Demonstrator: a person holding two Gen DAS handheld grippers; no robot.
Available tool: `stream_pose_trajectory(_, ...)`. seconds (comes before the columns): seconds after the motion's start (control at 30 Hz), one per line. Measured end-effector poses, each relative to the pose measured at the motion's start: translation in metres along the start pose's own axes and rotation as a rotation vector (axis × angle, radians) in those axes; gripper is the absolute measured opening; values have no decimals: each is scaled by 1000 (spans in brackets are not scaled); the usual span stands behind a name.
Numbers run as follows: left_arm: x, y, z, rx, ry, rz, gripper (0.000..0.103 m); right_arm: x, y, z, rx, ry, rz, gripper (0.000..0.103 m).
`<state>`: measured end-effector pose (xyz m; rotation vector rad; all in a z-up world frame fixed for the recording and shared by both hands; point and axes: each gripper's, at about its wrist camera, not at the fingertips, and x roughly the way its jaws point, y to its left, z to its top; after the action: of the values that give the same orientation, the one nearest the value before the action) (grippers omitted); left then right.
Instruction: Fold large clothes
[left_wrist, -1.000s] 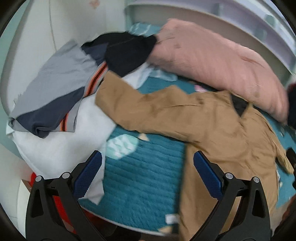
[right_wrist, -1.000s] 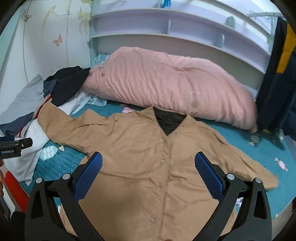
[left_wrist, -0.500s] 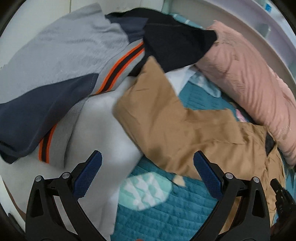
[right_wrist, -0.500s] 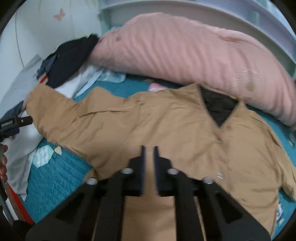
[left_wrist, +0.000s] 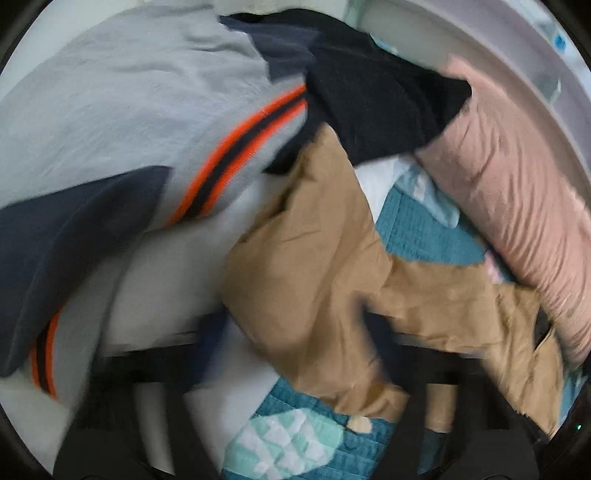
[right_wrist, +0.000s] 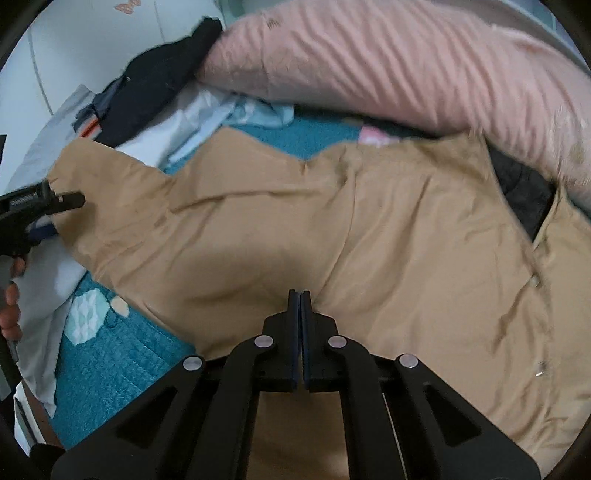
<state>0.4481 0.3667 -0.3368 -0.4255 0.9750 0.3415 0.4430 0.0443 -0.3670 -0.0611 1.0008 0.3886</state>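
white lettering on left gripper (right_wrist: 55, 201), too blurred to read (nothing else lettered)

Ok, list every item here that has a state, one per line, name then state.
Tan shirt: spread flat on the bed, front up, sleeve stretched out, unfolded.
Right gripper: shut, pinching the shirt's fabric.
Left gripper: jaws closing at the sleeve's cuff; grip blurred.
Pink duvet: bunched along the headboard.
Grey and navy garment: crumpled in the pile, unfolded.
Black garment: crumpled on top of the pile.
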Motion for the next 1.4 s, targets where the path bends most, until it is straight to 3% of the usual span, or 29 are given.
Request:
stream_pose_trajectory(0.03,5,-1,1,12,25,7,32,5,-1,-2,1,17,-3,2)
stream_pose_trajectory(0.1,10,-3,3,27,50,-24,9,15,-4,-9,8,42,-3,2)
stream_pose_trajectory(0.23,-10,-24,3,104,-19,-79,7,22,-9,-13,26,34,11,1)
stream_pose_trajectory(0.4,-64,-77,6,192,-124,-258,7,23,-8,-16,34,13,10,1)
stream_pose_trajectory(0.53,-109,-141,7,263,-187,-400,7,22,-15,-16,68,14,35,1)
stream_pose_trajectory(0.67,-140,-219,3,328,-157,-541,7,21,-14,-18,72,11,27,1)
stream_pose_trajectory(0.77,-146,-276,-12,362,-103,-589,7,21,-16,-20,84,11,37,1)
stream_pose_trajectory(0.97,-128,-388,-69,420,23,-558,7,22,-30,-20,151,16,101,1)
stream_pose_trajectory(1.17,-62,-484,-138,525,170,-357,8,24,-51,-21,244,53,198,1)
stream_pose_trajectory(1.23,-39,-493,-157,532,235,-328,11,24,-54,-21,246,63,212,1)
stream_pose_trajectory(1.4,5,-517,-202,624,309,-212,24,20,-56,-22,230,48,242,1)
